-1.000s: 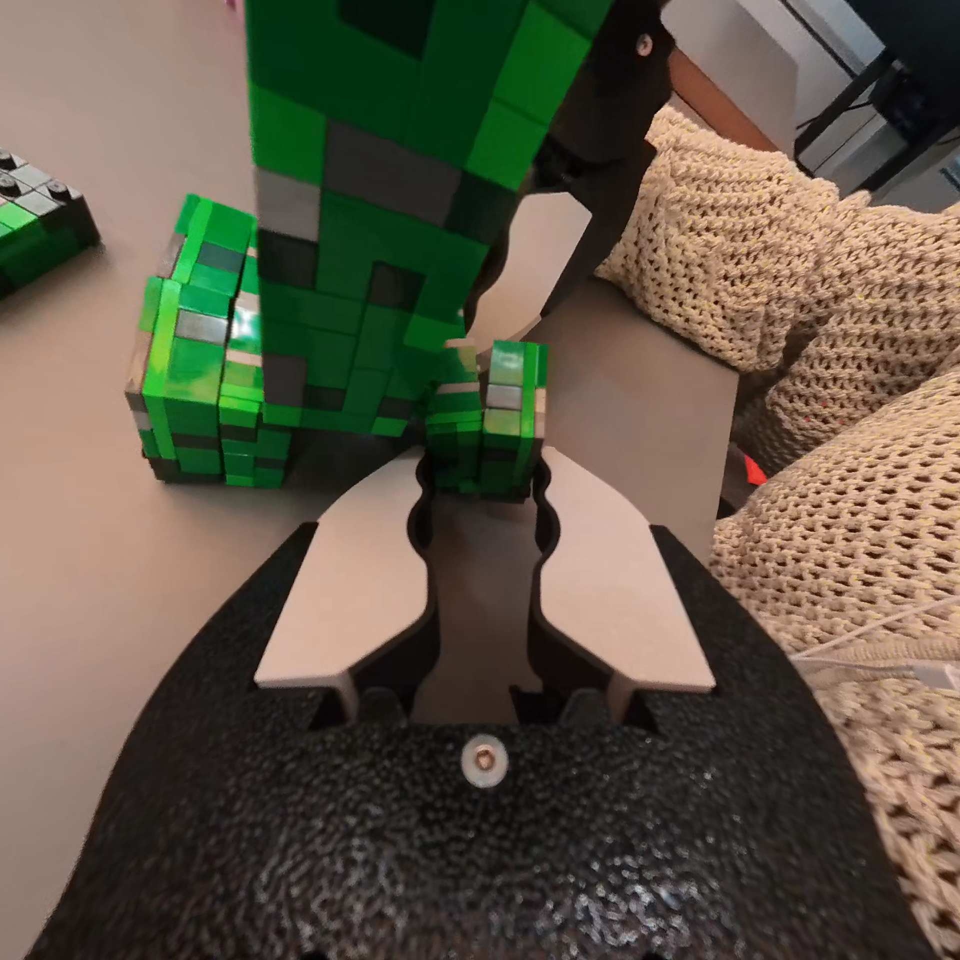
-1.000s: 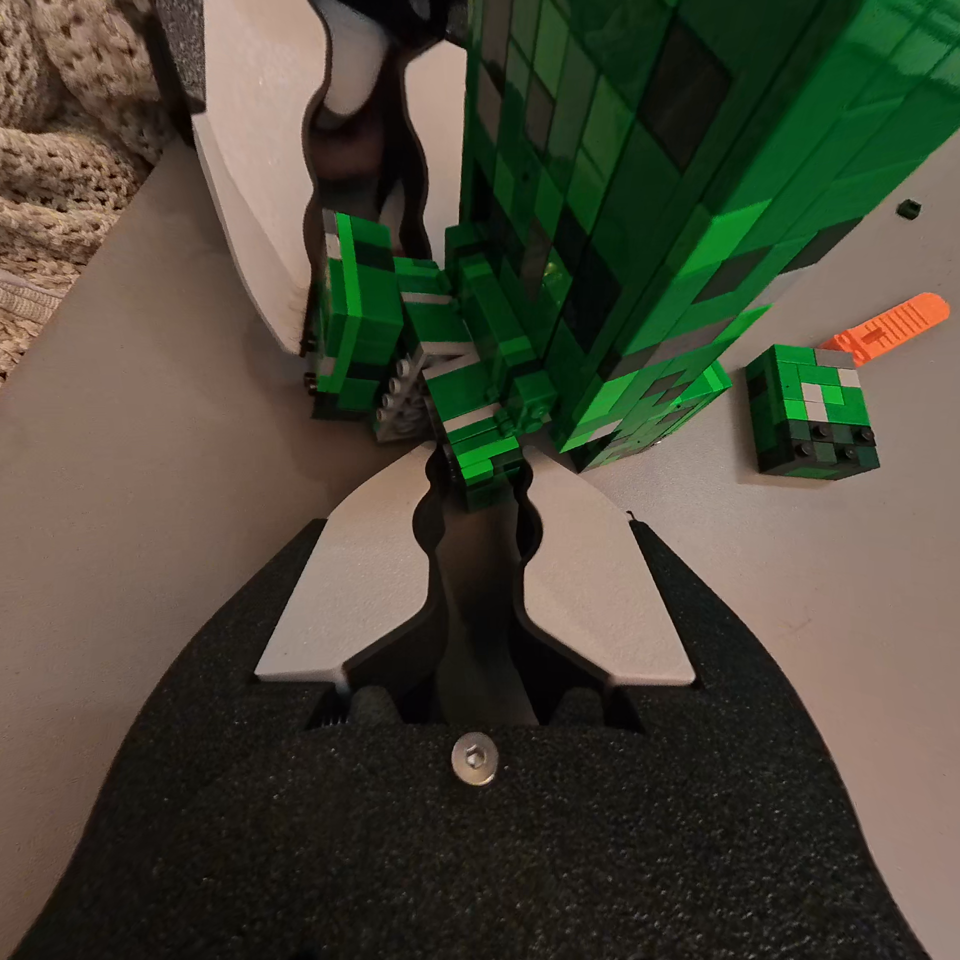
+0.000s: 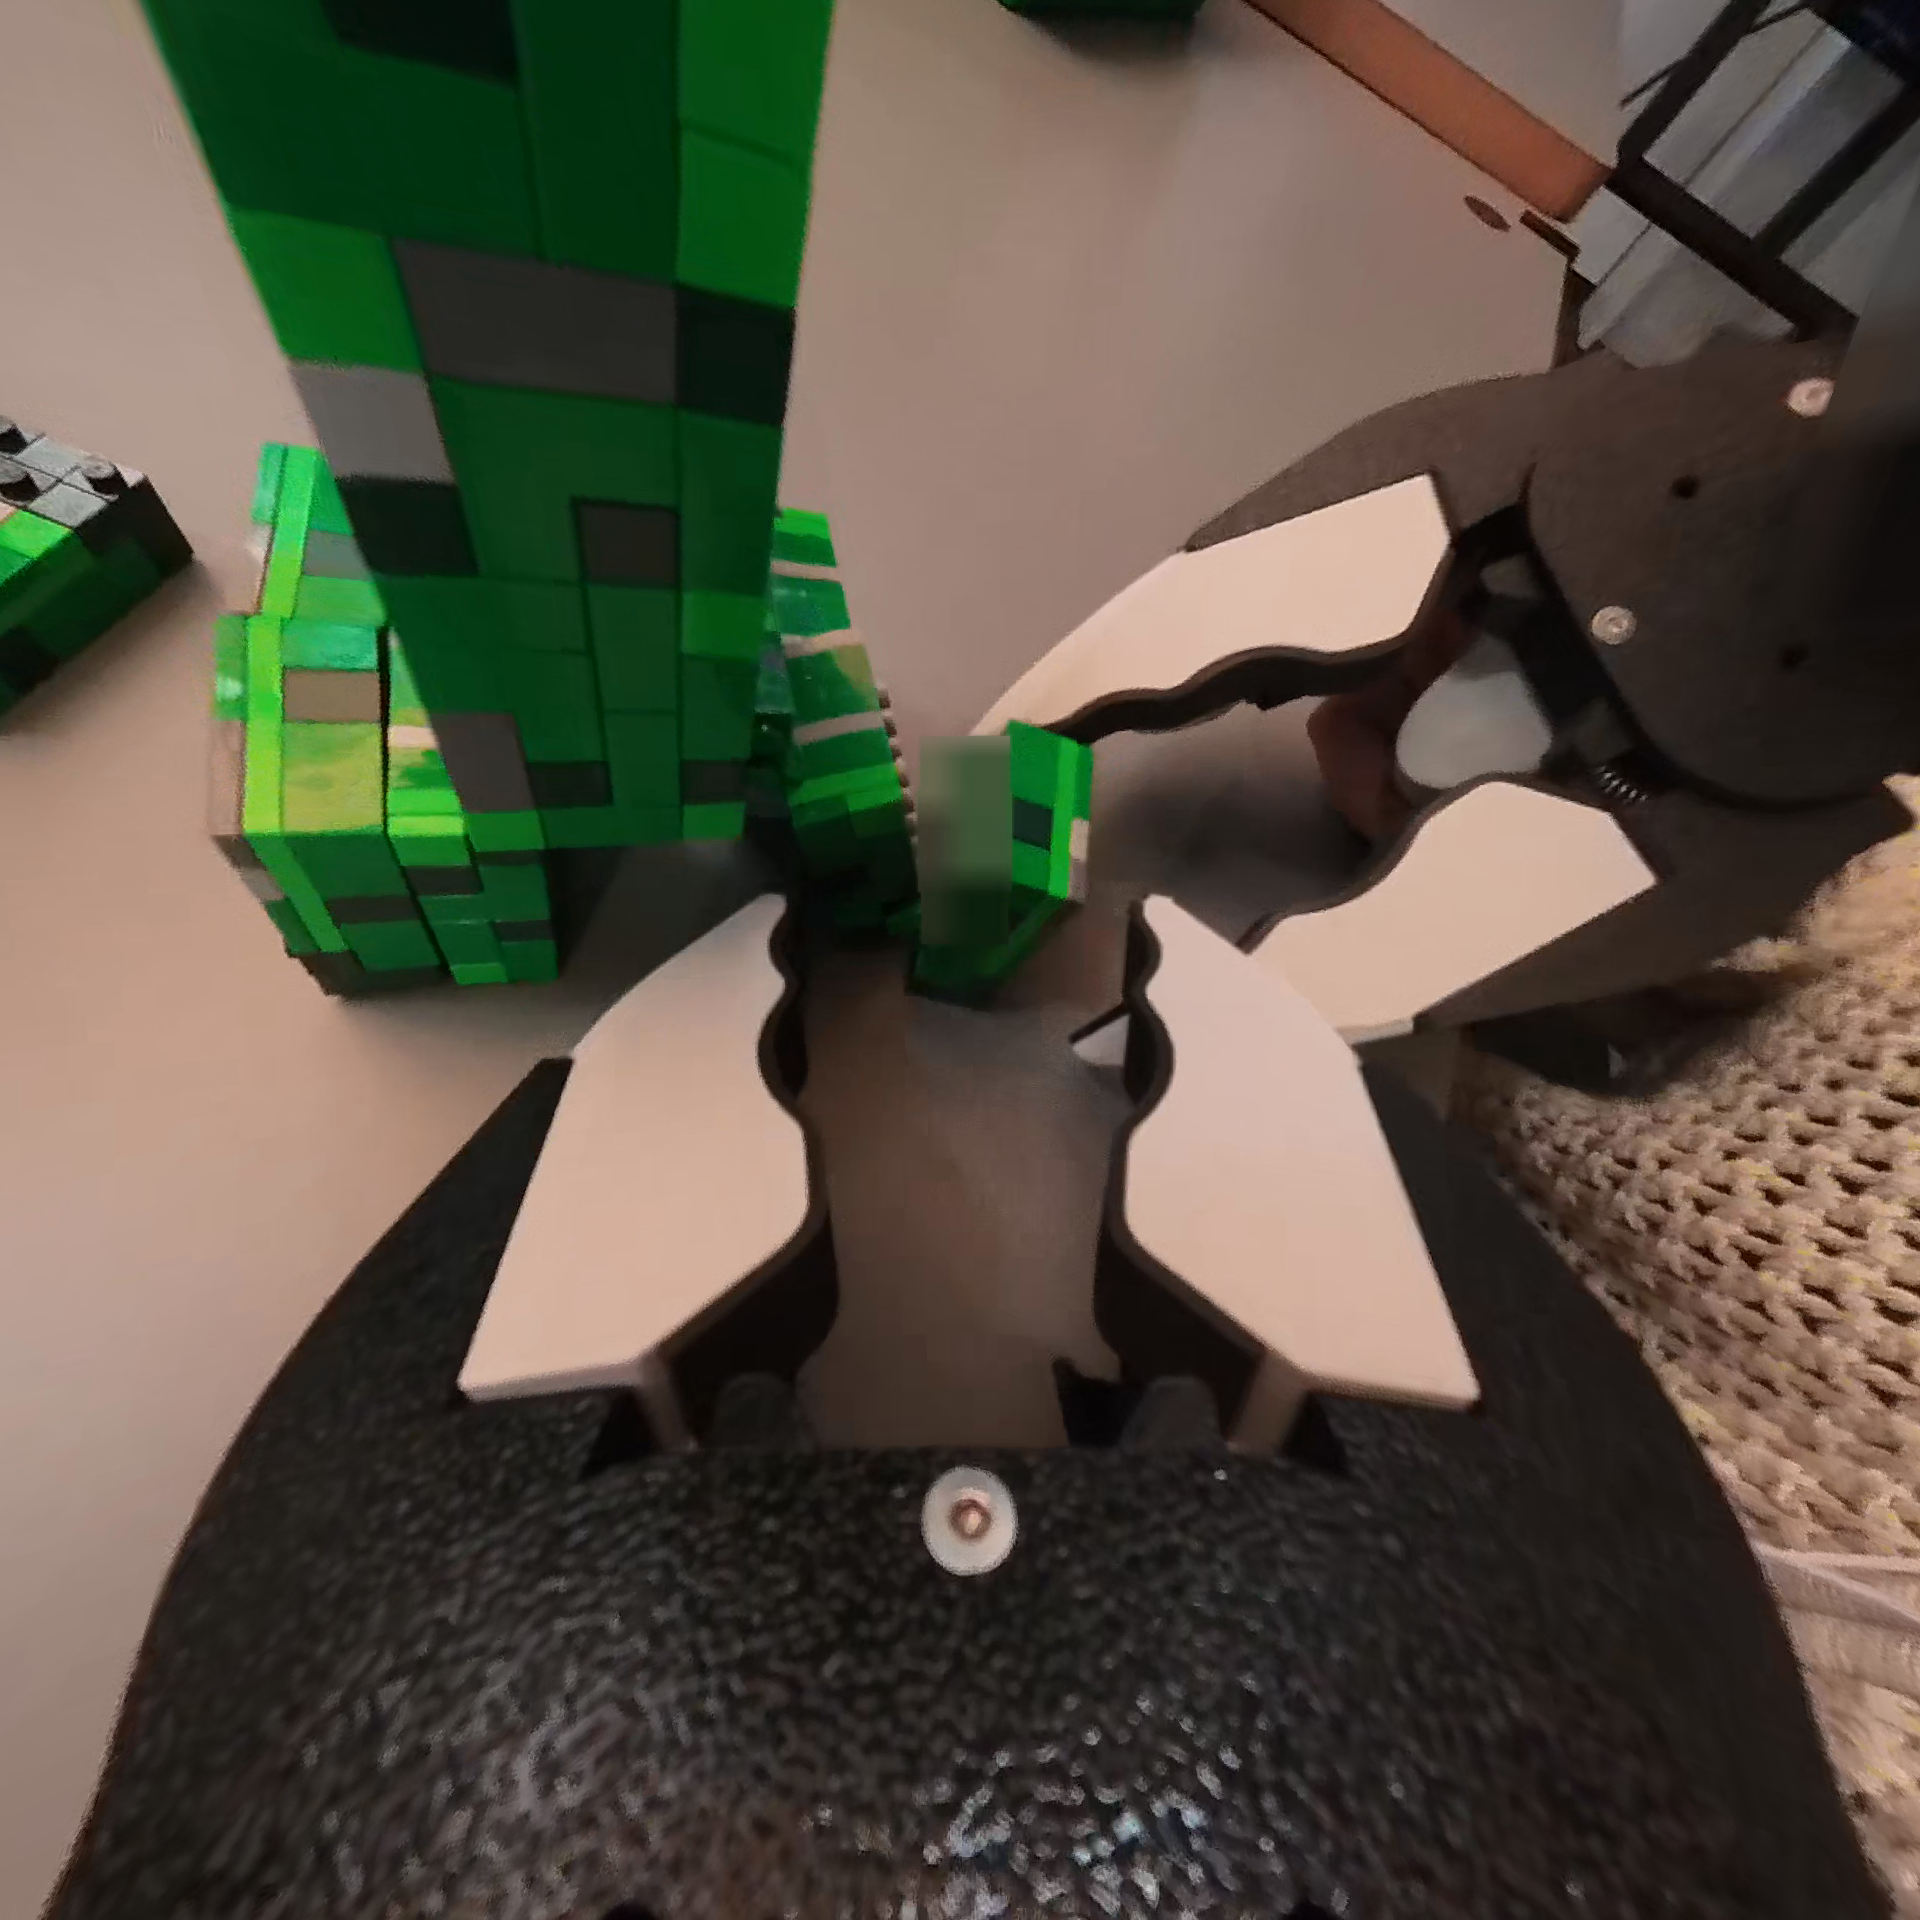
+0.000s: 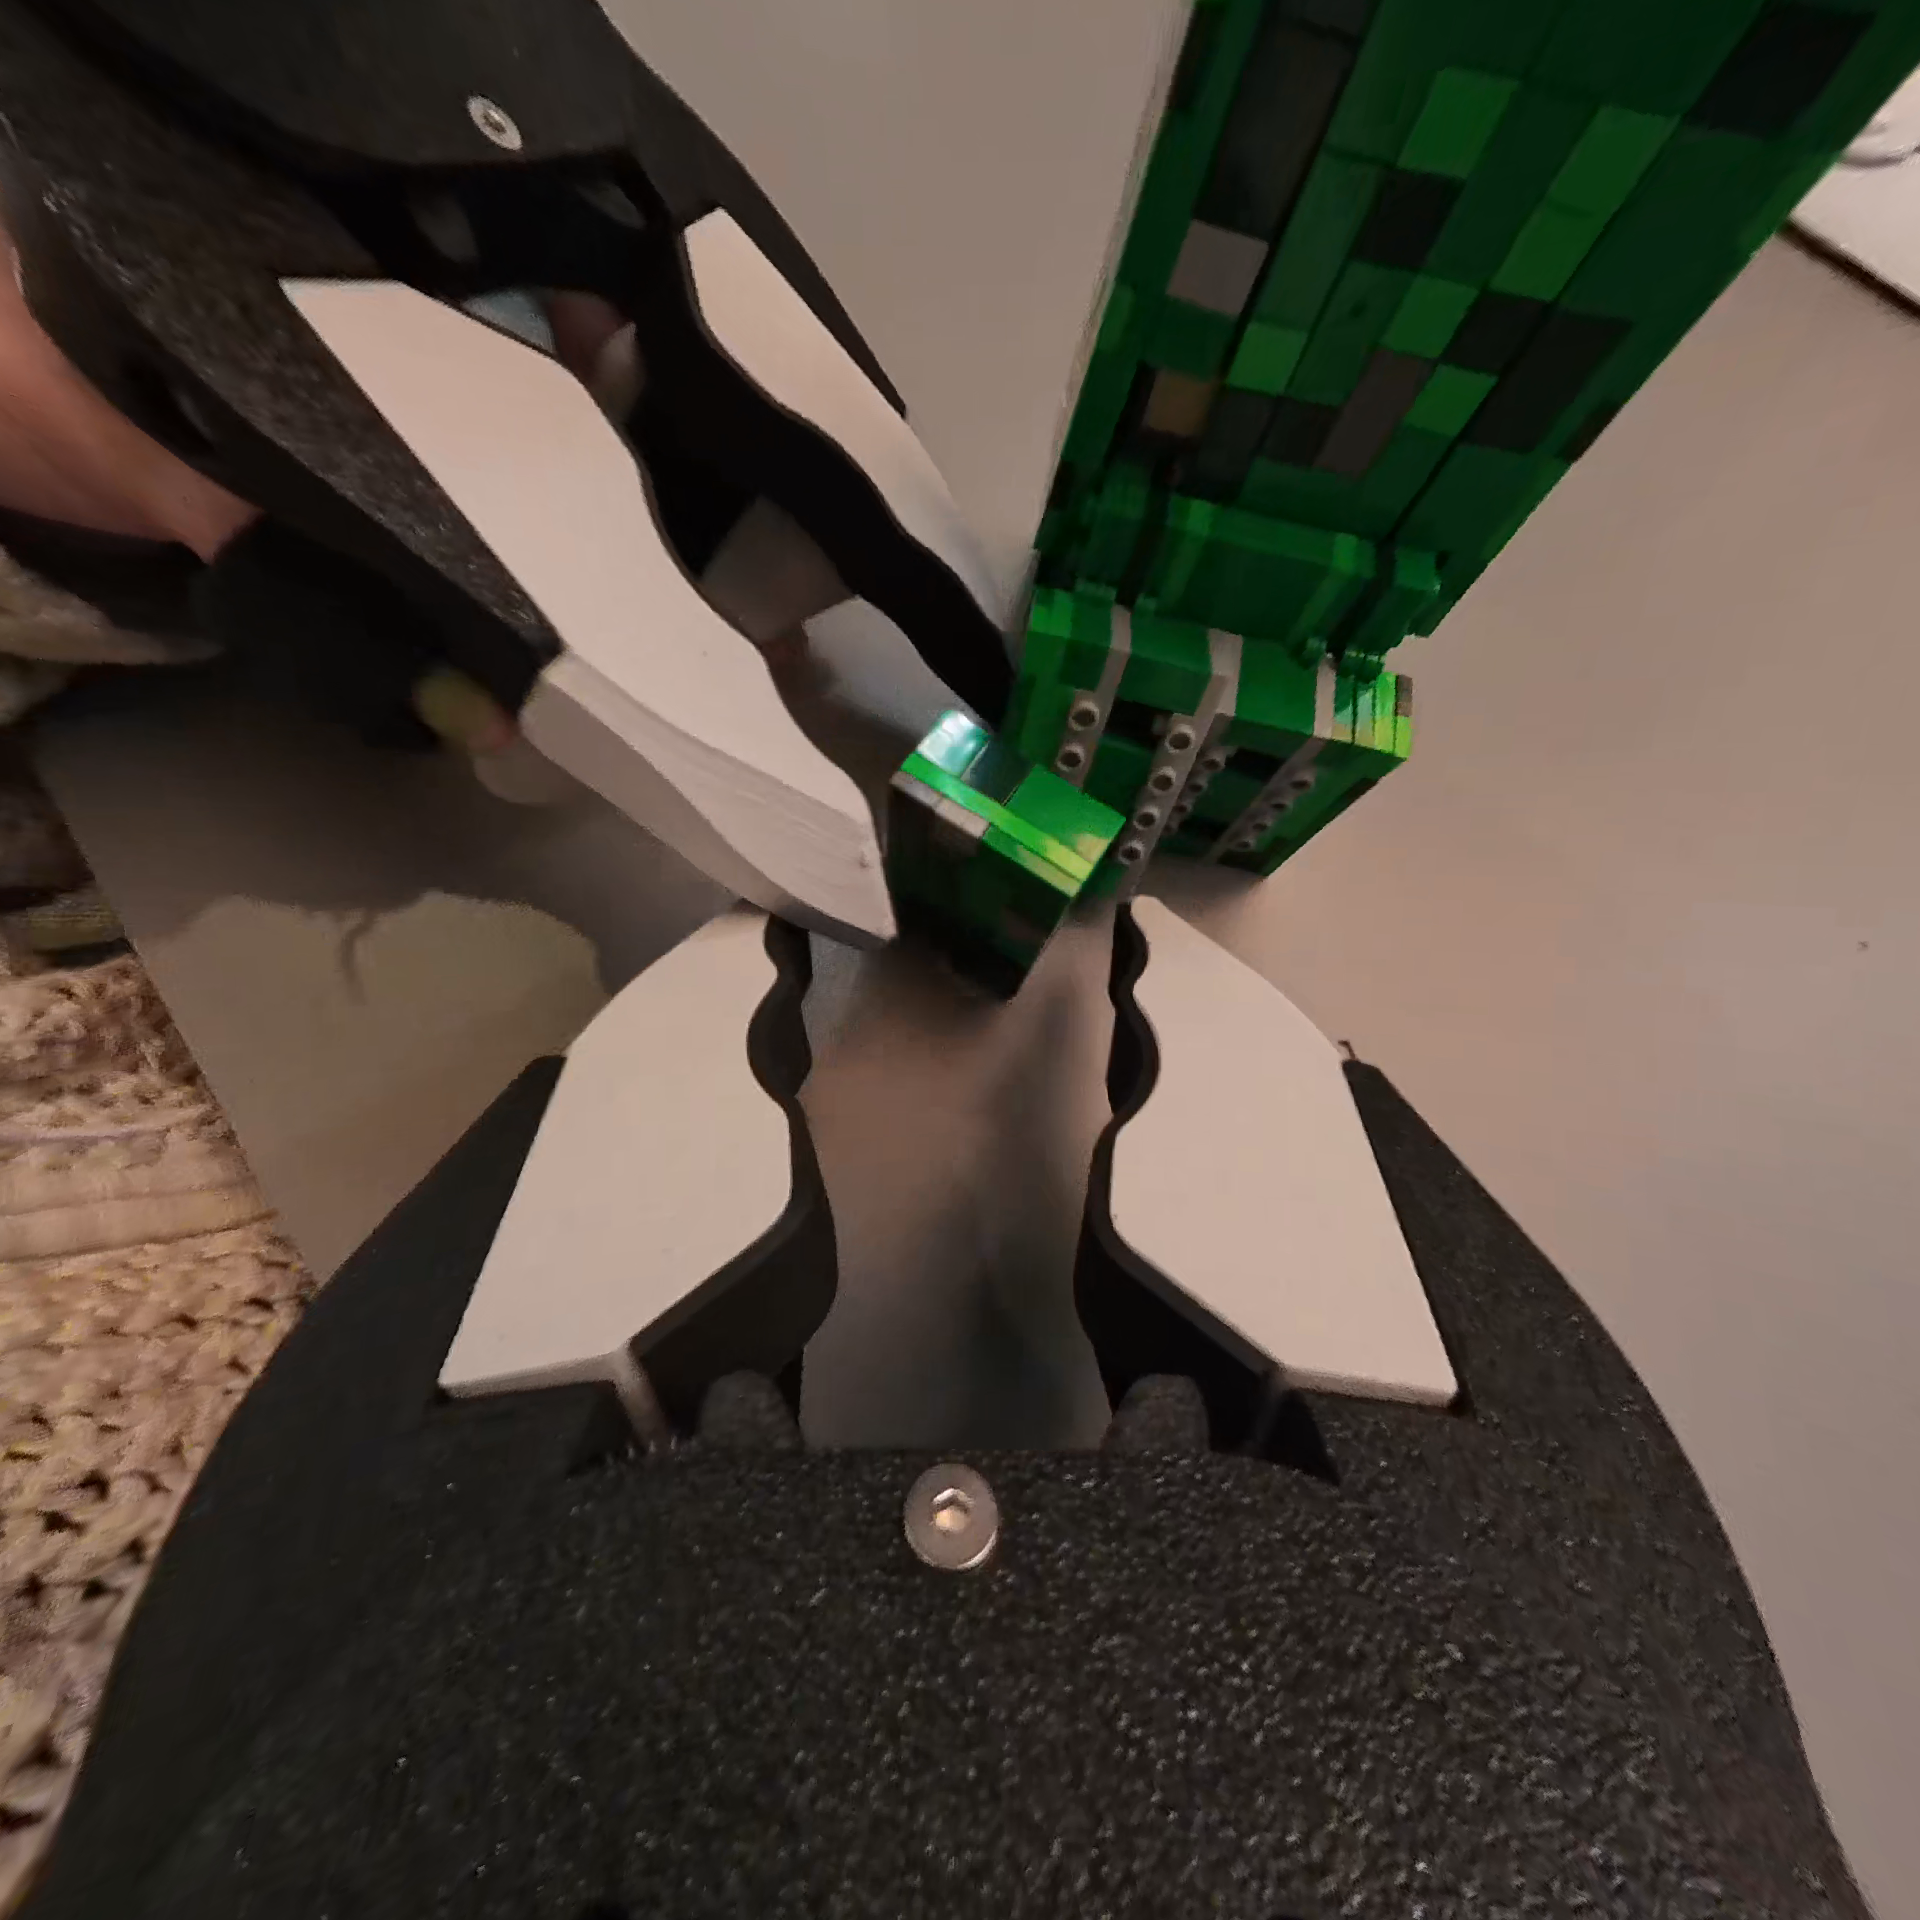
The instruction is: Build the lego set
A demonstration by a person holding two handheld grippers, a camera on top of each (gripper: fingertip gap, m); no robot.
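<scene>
The table [image 3: 1039, 312] is a plain grey-beige surface, and a cream knit sleeve [image 3: 1714, 1247] sits at its near edge on the right of the left wrist view.

Biggest lego thing by far is the tall green tower [image 3: 540, 416], blocky pixel pattern in greens, greys and black, standing upright on the table. It has chunky green feet at its base [image 3: 343, 790]; from the right wrist view the foot on that side shows grey studded strips facing the camera [image 4: 1226, 748].

Next down in size: the left gripper [image 3: 961, 935], fingers spread wide with nothing between them. Its tips sit just in front of the tower's base. The right gripper [image 4: 961, 935] is likewise spread apart and empty-handed. In the left wrist view it comes in from the right, lying sideways, one fingertip [image 3: 1049, 717] right at the loose piece; can't tell if it actually touches.

That loose piece is a small green foot block [image 4: 997, 862], tilted, resting on the table just beside the tower's base and right in front of both grippers' open tips. Neither gripper is pinching it.

Smallest bit: another dark green and black block [image 3: 62, 592] lies well off to the left on the table, studs up.
</scene>
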